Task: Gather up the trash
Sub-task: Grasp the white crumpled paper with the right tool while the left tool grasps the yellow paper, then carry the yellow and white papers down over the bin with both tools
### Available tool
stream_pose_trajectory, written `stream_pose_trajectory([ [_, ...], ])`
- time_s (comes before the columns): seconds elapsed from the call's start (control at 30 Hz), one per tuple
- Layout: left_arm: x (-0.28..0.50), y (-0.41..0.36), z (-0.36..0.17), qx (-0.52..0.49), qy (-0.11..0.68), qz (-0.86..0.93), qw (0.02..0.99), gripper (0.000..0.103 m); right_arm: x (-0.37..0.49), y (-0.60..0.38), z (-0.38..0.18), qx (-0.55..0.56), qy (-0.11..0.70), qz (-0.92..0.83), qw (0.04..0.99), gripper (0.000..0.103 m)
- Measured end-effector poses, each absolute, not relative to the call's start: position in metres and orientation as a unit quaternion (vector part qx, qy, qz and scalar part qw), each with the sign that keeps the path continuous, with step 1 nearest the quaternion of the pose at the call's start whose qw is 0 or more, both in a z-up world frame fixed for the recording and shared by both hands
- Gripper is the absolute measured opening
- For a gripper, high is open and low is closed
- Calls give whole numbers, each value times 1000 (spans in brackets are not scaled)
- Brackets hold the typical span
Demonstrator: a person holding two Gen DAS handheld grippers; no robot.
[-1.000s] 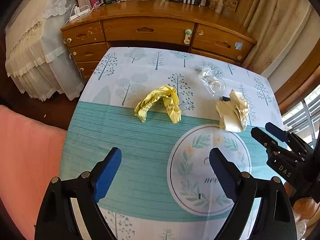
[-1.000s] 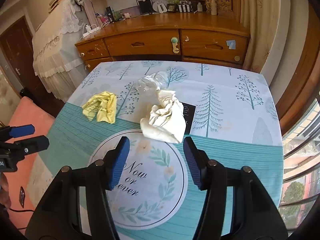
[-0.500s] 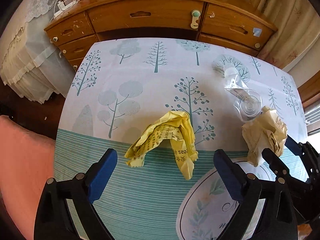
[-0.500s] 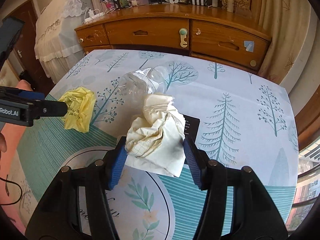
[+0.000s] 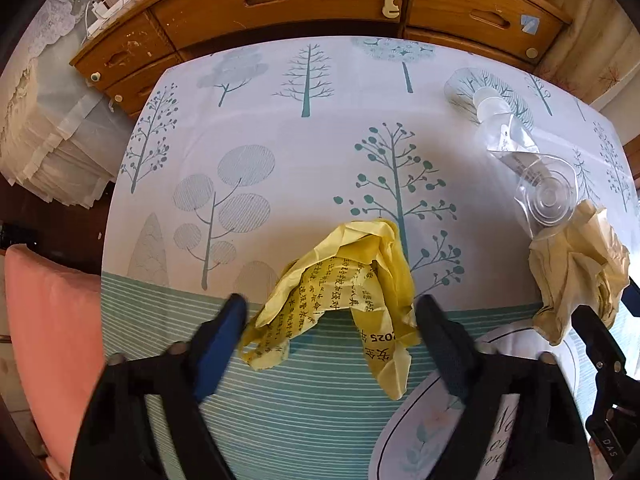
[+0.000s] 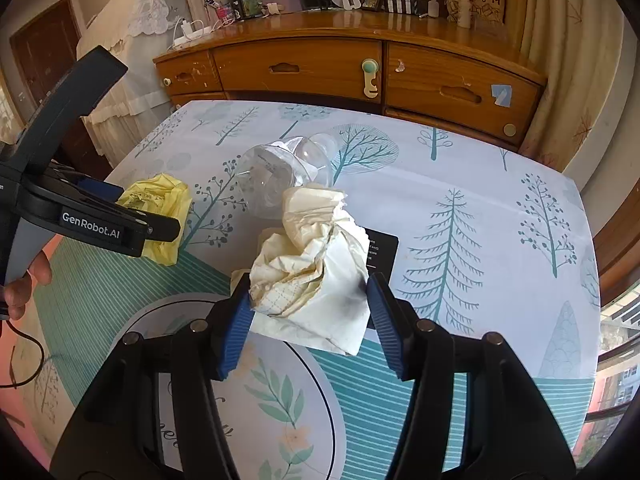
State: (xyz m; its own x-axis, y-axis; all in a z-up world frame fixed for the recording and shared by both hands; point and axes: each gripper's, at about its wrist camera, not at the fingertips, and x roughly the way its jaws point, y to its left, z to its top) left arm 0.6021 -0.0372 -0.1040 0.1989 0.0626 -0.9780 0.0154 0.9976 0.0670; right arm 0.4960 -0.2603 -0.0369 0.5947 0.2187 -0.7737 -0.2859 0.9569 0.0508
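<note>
Left hand-held gripper (image 5: 328, 336) points steeply down over the yellow paper wad (image 5: 348, 292); wad sits right between the fingers, long axis roughly across the gap, one tail trailing toward the camera; jaws closing now with the wad between them; both fingers look close to its edges but blur hides whether they press yet, so I'd call it not clamped.

Right hand-held gripper (image 6: 308, 312) straddles the cream paper ball (image 6: 316, 264); left pad touches the paper; right pad sits at the ball's edge, contact unclear; about half open, grip looks light at best, can't confirm it's clenched; ball rests on the worktop (image 6: 460, 184), partly covering a black card (image 6: 382, 250).

Crushed clear plastic bottle (image 6: 288, 176) lies just behind the cream ball, touching or nearly so; nearer the right hand; nobody's on it.

Each hand is nearer its own wad; no crossover needed; both pieces on the worktop, not lifted; no bin in view.
</note>
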Motion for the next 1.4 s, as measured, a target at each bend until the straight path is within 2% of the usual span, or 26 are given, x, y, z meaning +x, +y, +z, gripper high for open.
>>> stream_pose_trajectory([
  [0.07, 600, -34, -104, 28, 629, 26, 776, 46, 495, -261, -37, -35, 427, 141, 892, 50],
  [0.1, 598, -32, -103, 23, 626, 25, 779, 29, 494, -262, -35, -30, 426, 142, 893, 47],
  [0.13, 596, -30, -101, 20, 624, 24, 781, 28, 493, -264, -33, -25, 423, 143, 895, 45],
  [0.2, 589, -28, -98, 12, 620, 23, 784, 24, 489, -265, -28, -24, 414, 140, 899, 30],
  [0.4, 557, -27, -79, 2, 603, 20, 798, 22, 479, -267, -14, -15, 413, 139, 900, 21],
  [0.73, 452, -25, -27, -37, 571, -10, 820, 22, 415, -251, 20, -1, 414, 135, 900, 14],
  [1.1, 301, 27, 6, -76, 550, -41, 831, 22, 271, -196, 58, -11, 424, 134, 896, 14],
  [1.4, 166, 87, 11, -72, 535, -64, 839, 22, 129, -123, 61, 5, 433, 128, 892, 14],
])
